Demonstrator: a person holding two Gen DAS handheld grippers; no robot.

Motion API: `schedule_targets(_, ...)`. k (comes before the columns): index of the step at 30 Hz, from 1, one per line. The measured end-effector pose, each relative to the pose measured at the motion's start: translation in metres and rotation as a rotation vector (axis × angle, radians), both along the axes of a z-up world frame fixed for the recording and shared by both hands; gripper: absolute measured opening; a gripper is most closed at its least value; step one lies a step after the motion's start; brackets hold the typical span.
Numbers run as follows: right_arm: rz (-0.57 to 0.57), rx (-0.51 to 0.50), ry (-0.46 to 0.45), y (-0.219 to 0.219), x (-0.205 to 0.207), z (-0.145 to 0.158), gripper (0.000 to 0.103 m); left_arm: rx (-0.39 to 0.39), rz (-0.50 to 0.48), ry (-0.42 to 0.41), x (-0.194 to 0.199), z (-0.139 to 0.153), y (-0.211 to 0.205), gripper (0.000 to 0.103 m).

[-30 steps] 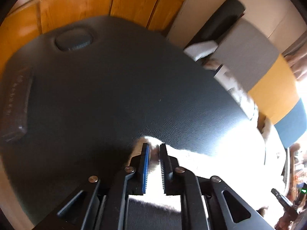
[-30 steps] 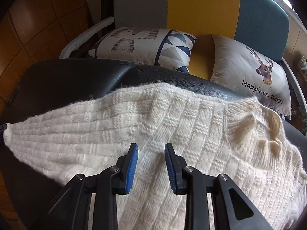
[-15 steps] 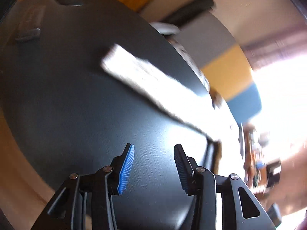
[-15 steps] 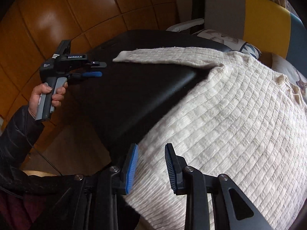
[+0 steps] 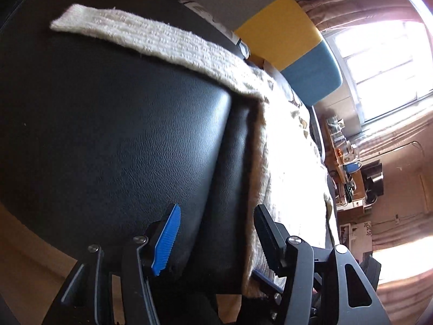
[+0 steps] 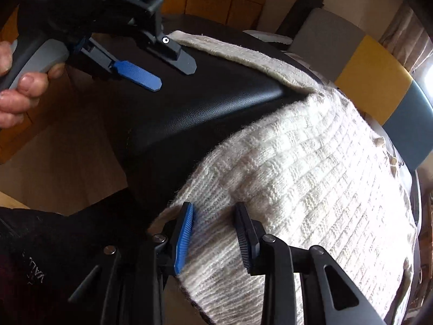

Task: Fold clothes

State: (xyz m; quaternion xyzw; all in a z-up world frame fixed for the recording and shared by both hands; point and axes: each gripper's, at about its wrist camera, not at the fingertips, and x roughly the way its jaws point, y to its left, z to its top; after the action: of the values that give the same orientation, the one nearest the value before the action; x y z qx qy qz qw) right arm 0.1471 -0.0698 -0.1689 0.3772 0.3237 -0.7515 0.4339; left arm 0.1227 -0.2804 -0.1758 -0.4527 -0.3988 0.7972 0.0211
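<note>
A cream knitted sweater lies spread on a black leather surface, with one sleeve stretched out to the far left. My left gripper is open and empty, above the black surface just beside the sweater's side edge. It also shows in the right wrist view, held in a hand. My right gripper is open, its jaws either side of the sweater's hem at the near edge, not closed on it.
A chair with grey, yellow and blue back panels stands behind the black surface. Wooden floor lies to the left. A bright window and cluttered shelves are at the right.
My left gripper let go of the sleeve end, opened and swung round to the sweater's side edge. My right gripper moved from mid-body down to the hem.
</note>
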Motion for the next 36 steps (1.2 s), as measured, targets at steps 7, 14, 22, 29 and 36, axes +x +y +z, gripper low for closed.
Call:
schedule_targets(7, -0.435, -0.497, -0.498, 0.116, -0.111, 0.027, 0.004, 0.077, -0.031, 0.026, 0.004, 0.002, 0.015, 0.061)
schedule_targets(14, -0.793, -0.678, -0.777, 0.226, -0.157, -0.045, 0.005, 0.134, -0.137, 0.047, -0.018, 0.001, 0.064, 0.063)
schedule_targets(22, -0.781, -0.74, -0.895, 0.219, -0.159, -0.05, 0.012, -0.117, -0.453, 0.231, -0.029, 0.05, 0.167, 0.065)
schedule_targets(29, -0.738, -0.789, -1.043, 0.218, -0.169, -0.046, 0.023, -0.493, -0.677, 0.259, -0.025, 0.046, 0.243, 0.065)
schedule_targets(36, -0.695, -0.803, -1.054, 0.212, -0.164, -0.036, 0.023, -0.718, -0.654, 0.222, -0.044, 0.029, 0.269, 0.065)
